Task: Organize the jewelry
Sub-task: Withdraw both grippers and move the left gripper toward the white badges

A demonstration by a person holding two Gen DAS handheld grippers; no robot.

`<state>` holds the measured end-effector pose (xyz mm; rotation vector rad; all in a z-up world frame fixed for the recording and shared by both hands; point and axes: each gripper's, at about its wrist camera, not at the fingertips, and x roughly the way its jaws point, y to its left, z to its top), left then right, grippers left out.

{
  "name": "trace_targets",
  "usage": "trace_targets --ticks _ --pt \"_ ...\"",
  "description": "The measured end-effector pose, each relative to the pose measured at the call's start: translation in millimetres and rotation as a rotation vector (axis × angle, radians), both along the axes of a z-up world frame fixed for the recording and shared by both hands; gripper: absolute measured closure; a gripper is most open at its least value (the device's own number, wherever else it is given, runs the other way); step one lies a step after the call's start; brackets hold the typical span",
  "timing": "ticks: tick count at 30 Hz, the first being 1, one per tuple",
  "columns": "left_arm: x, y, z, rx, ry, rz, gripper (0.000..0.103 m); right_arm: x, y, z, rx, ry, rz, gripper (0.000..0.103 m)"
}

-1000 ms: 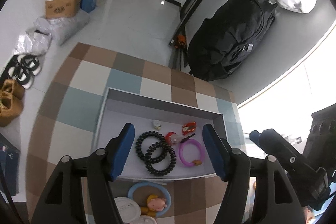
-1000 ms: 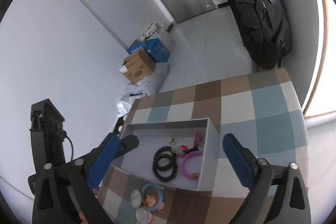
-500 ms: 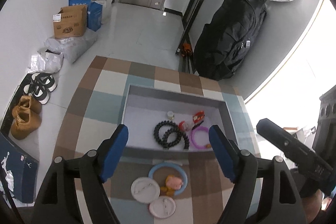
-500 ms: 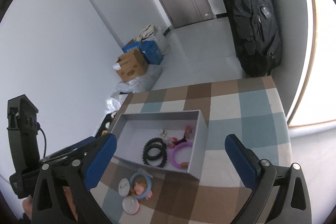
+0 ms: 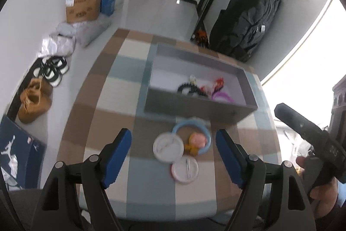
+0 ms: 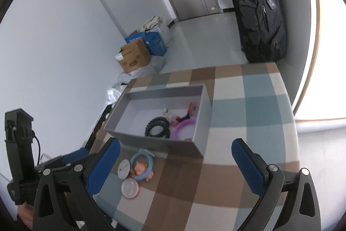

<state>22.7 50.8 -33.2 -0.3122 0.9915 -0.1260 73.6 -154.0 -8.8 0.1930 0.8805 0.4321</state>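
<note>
A grey box (image 5: 194, 108) (image 6: 203, 105) sits on the checked table. Inside lie black beaded bracelets (image 5: 186, 88) (image 6: 156, 126), a purple bangle (image 5: 220, 97) (image 6: 183, 127) and small red and white pieces (image 5: 217, 82). In front of the box lie a blue ring (image 5: 192, 135) (image 6: 141, 165) with a pink figure, and two round white lids (image 5: 168, 147) (image 6: 129, 187). My left gripper (image 5: 174, 155) is open and empty, hovering above the blue ring and lids. My right gripper (image 6: 176, 166) is open and empty, above the table in front of the box.
The checked tablecloth (image 5: 112, 88) ends close below the grippers. Beyond the table are cardboard boxes (image 5: 83, 7), shoes (image 5: 34, 99) on the floor at left, and a black bag (image 5: 246, 18) by the wall.
Both grippers have pulled back and up from the box. The blue ring and lids, earlier near the frame bottom, now lie between the left fingers. Nothing was grasped.
</note>
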Motion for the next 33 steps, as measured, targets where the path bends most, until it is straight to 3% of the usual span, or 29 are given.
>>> trace_targets --ticks 7,13,17,23,27,32,33 --pt "-9.4 -16.9 -21.1 0.06 0.082 -0.047 0.026 -4.7 1.8 -6.7 -0.038 0.016 0.002 0.0" --pt "-6.7 -14.4 -33.6 0.03 0.14 -0.029 0.026 -5.2 -3.1 -9.9 -0.044 0.023 -0.02 0.0" --pt "-1.1 -19.2 -44.9 0.064 0.193 -0.049 0.026 -6.1 -5.5 -11.9 -0.058 0.029 -0.025 0.0" --pt "-2.6 -37.3 -43.8 0.151 0.163 -0.121 0.026 -5.7 -7.9 -15.9 -0.082 0.043 -0.029 0.0" --pt "-5.6 -58.5 -47.2 0.291 0.138 -0.167 0.026 -7.4 -10.3 -15.0 -0.084 0.04 -0.032 0.0" --pt "-8.1 -56.3 -45.7 0.283 0.133 -0.152 0.028 -7.1 -15.1 -15.1 -0.084 0.044 -0.046 0.0" --pt "-7.5 -57.6 -45.3 0.287 0.129 -0.157 0.032 -6.8 -16.4 -15.1 -0.083 0.045 -0.049 0.0"
